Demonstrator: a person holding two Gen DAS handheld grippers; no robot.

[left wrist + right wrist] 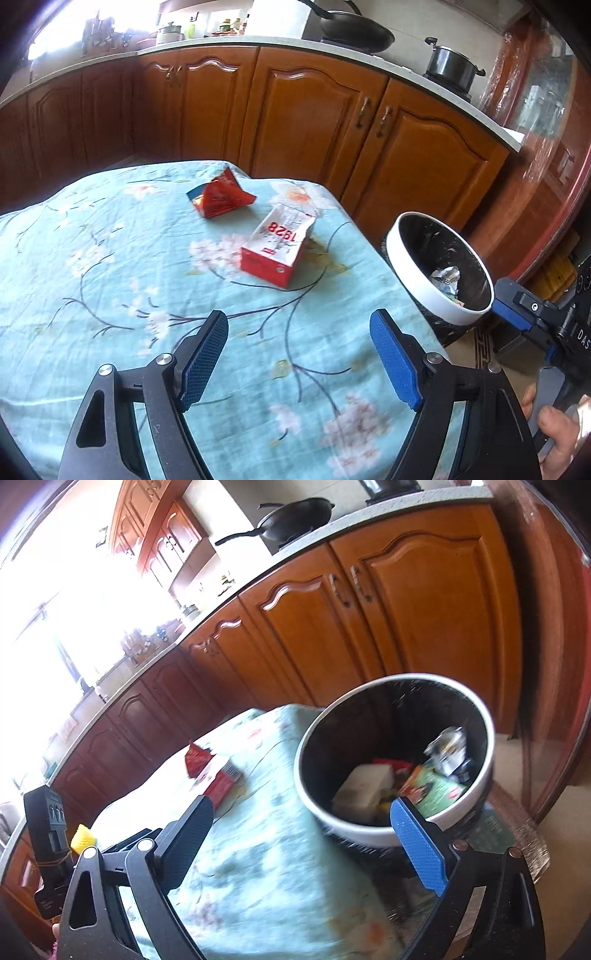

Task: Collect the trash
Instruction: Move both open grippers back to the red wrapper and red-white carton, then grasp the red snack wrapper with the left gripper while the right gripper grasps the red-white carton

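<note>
A crumpled red snack wrapper (pixel 221 197) and a torn red-and-white carton (pixel 280 247) lie on the table with its light blue floral cloth (pixel 110 266). My left gripper (pixel 299 325) is open over the cloth, short of the carton, nothing between its fingers. A white-rimmed black trash bin (pixel 439 269) stands off the table's right edge. In the right wrist view the bin (pixel 395 753) holds several pieces of trash. My right gripper (pixel 301 812) is open and empty beside the bin's near rim. The wrapper (pixel 195 760) and carton (pixel 221 782) show blurred on the cloth.
Wooden kitchen cabinets (pixel 303 122) run behind the table, with a black wok (pixel 354 29) and a pot (pixel 452 66) on the counter. A person's hand (pixel 554 424) holds the other gripper's handle at lower right. A patterned mat (pixel 517 834) lies under the bin.
</note>
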